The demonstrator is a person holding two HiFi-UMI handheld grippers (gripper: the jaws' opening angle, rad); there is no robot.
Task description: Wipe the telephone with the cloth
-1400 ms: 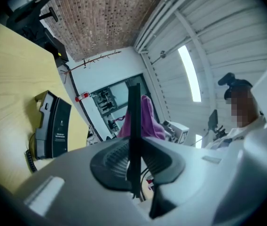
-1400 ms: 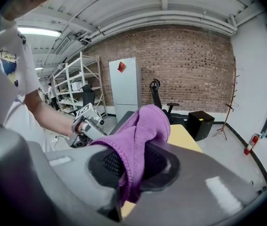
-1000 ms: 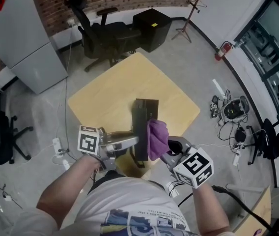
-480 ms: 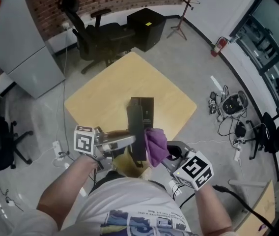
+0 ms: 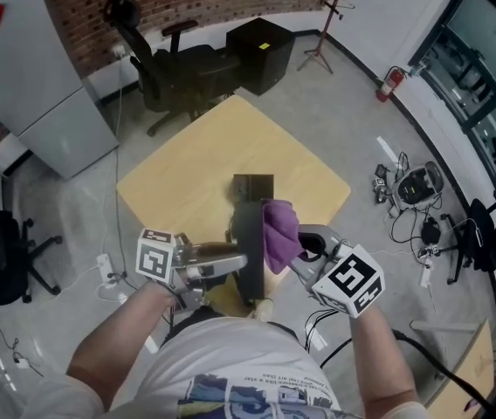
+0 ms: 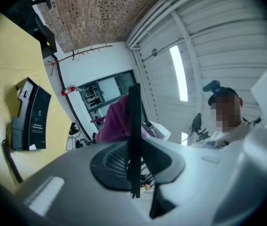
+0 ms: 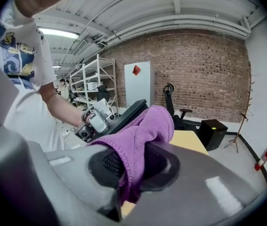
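Observation:
My left gripper (image 5: 235,258) (image 6: 133,166) is shut on a long, flat, dark piece (image 5: 249,247), apparently the telephone's handset, held on edge above the table's near corner. It shows edge-on as a thin black line (image 6: 134,126) between the jaws. My right gripper (image 5: 297,250) (image 7: 129,171) is shut on a purple cloth (image 5: 280,232) (image 7: 140,135), which presses against the right face of that piece. The black telephone base (image 5: 253,186) (image 6: 32,114) stands on the yellow table (image 5: 187,173), with its coiled cord (image 6: 9,157) running toward me.
A black office chair (image 5: 174,64) and a black box cabinet (image 5: 261,46) stand beyond the table's far corner. A grey cabinet (image 5: 34,77) is at the far left. Cables and devices (image 5: 409,190) lie on the floor to the right.
The right gripper drew the purple cloth toward me along the held piece, then pushed it back away. The left gripper with the dark piece shifted a little.

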